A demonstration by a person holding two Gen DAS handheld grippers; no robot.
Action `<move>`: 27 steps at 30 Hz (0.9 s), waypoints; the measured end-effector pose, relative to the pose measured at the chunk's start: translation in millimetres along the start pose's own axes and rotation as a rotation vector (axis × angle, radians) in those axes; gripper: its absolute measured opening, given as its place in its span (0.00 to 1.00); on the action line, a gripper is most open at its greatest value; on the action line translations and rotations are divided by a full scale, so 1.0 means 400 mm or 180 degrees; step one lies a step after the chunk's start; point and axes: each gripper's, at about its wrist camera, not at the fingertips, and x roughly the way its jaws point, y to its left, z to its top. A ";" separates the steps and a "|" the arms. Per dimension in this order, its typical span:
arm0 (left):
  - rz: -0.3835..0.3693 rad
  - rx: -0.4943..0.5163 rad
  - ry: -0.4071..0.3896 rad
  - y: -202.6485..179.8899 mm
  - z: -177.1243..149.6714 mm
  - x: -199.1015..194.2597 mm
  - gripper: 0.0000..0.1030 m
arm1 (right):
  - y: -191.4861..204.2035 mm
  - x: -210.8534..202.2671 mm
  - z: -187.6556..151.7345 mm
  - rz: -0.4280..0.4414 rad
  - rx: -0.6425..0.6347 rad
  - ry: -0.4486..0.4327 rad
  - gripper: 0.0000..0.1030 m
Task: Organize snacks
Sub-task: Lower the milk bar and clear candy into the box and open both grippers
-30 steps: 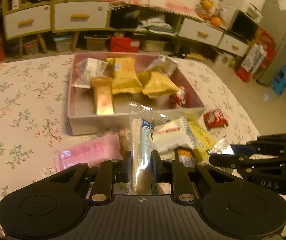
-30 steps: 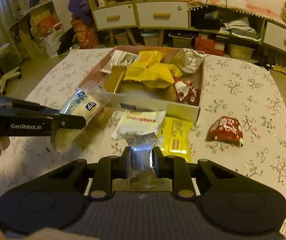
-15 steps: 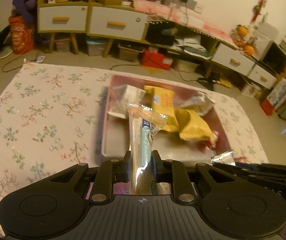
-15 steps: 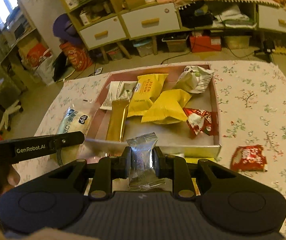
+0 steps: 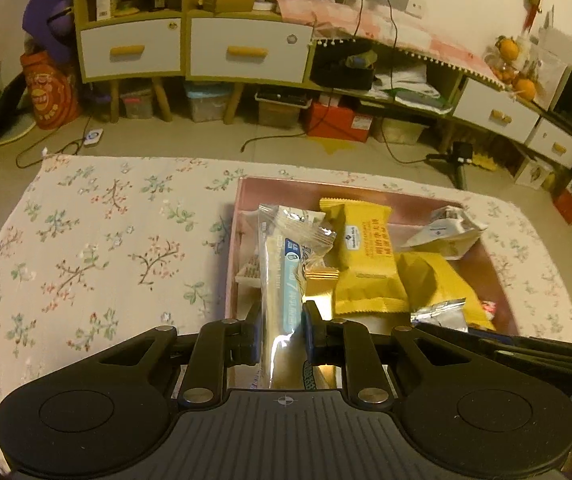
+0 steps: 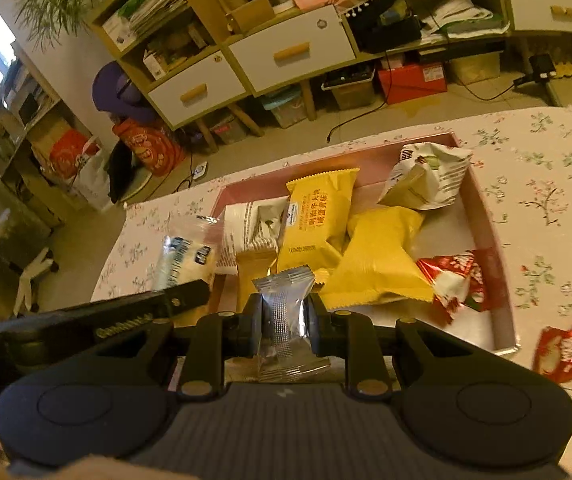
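Since a sec ago both tools have lifted off the desk [image 5: 86, 248] and moved fwd, now over the near edge of the pink box [image 6: 490, 216]; the loose packets that lay in front of the box have dropped out of both views, except one red packet [image 6: 568, 348] on the floral cloth just right of the box.

Left tool [image 5: 280, 334]: pressed in on a long clear-wrapped snack w/ blue label [image 5: 282, 276], held upright, its top end poking up over the box's left part. In the right view that snack [image 6: 184, 258] hangs at the box's left wall, outside or over it, can't tell.

Right tool [image 6: 284, 322]: pinching a small silver foil packet [image 6: 284, 308], upright, above the box's near side; its top corner [image 5: 440, 312] shows beside the left tool, so the two tools are close, side by side, both pointing across the box twd the cabinets.

In the box: two yellow packets [image 6: 318, 220] mid, a gold bar [image 6: 252, 276] at near left, white striped packet [image 6: 248, 228] behind it, white crumpled bag [image 6: 426, 178] in far right corner, red-white wrapper [image 6: 456, 280] against the right wall.
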 end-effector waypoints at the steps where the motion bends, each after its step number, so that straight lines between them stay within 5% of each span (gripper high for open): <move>1: 0.0013 0.0012 0.0007 0.000 0.002 0.009 0.17 | -0.002 0.004 0.002 0.0028 0.0032 -0.0007 0.20; 10: 0.0048 0.0048 0.0043 0.011 0.001 0.057 0.17 | -0.024 0.033 -0.001 0.0067 0.0271 0.0015 0.20; 27: -0.0086 0.0050 -0.0075 0.030 -0.004 0.023 0.26 | 0.002 0.028 0.004 -0.0021 0.0081 0.0058 0.29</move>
